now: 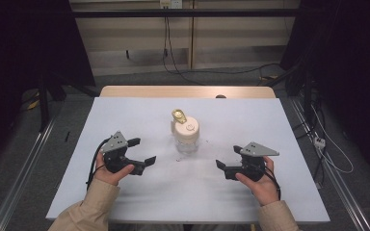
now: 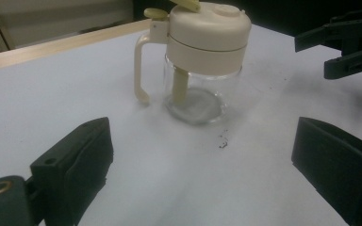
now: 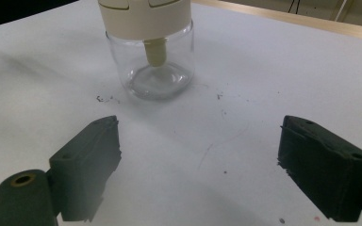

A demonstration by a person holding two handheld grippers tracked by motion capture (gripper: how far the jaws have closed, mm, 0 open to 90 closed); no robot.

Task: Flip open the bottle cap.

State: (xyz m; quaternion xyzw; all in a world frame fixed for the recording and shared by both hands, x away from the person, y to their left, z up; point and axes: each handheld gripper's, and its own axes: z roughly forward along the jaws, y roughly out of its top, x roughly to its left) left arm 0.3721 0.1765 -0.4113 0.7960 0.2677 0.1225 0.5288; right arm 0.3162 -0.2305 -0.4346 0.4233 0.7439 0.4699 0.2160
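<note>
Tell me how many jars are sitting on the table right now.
1. A single glass jar with a cream lid stands mid-table, between the open left gripper and open right gripper. Nothing seems hidden.

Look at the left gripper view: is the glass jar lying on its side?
No, the glass jar stands upright on the table, cream lid on top.

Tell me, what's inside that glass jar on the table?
The jar looks empty apart from a cream tube hanging down from its lid. The lid hides whatever sits in the top part.
</note>
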